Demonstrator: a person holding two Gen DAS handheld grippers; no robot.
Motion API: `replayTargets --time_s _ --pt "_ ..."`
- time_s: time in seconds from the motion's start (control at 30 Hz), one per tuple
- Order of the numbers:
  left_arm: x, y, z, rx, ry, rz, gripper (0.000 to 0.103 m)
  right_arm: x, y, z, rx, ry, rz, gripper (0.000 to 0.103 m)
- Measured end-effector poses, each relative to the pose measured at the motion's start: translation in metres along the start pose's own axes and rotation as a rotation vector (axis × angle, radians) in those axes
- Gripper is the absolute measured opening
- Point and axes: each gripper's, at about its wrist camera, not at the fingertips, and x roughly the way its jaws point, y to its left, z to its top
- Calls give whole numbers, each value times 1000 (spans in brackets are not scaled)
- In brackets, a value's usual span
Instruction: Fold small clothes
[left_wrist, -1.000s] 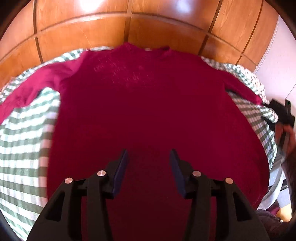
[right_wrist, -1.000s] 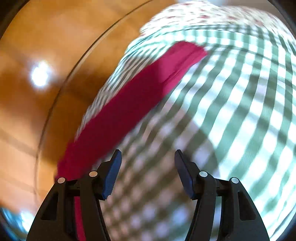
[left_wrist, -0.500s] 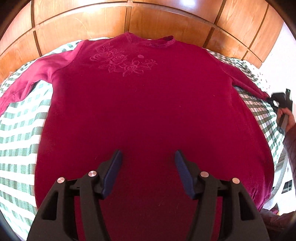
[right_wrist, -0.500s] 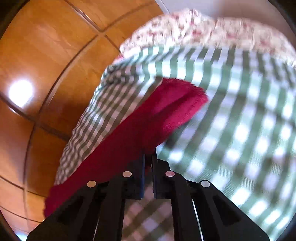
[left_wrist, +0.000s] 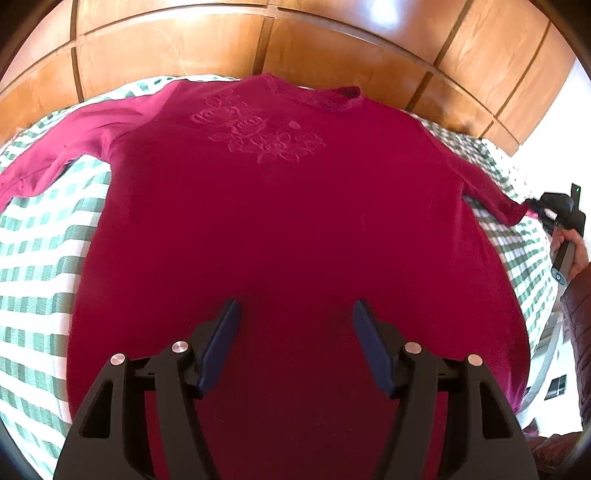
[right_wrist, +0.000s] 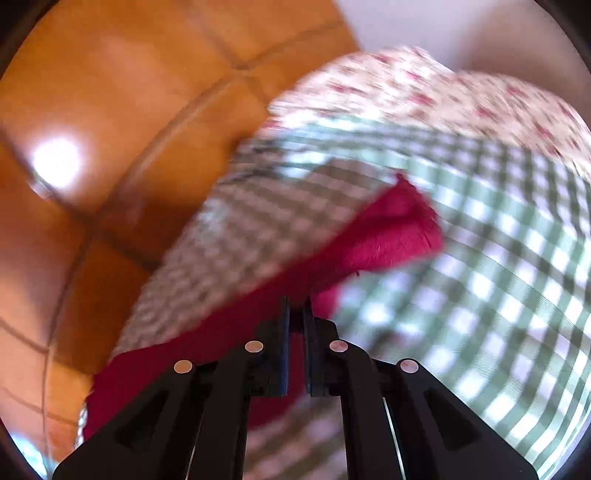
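We find the red top (left_wrist: 295, 229) flat on the checked bed (left_wrist: 33, 236), sleeves out sideways. Right tool (right_wrist: 295, 314) is clamped on the right sleeve (right_wrist: 388, 236), body lying leftward; left tool (left_wrist: 295, 325) is opening, empty, over the hem.

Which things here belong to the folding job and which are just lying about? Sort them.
Belong to the job:
- crimson long-sleeved shirt with embossed flowers
- its right sleeve
- right gripper, shut on that sleeve
- left gripper, jaws opening above the shirt

Just lying about:
- green-and-white checked cover
- floral fabric
- wooden panelling
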Motion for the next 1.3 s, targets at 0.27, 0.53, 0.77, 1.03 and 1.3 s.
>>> replayTargets --time_s 0.27,0.53,0.77,1.03,1.3 --pt "-15 25 9 -96 -50 -55 64 -15 185 -47 -317 70 333 5" --pt "-23 52 26 -198 -87 -114 63 0 351 -187 -678 293 560 5" --pt "-18 71 46 -246 -101 -128 63 0 353 -218 -649 352 627 59" --pt "12 80 90 -286 -88 -125 63 -5 225 -188 -419 394 561 70" --pt "57 67 132 -279 -26 -109 34 9 174 -194 -279 425 538 80"
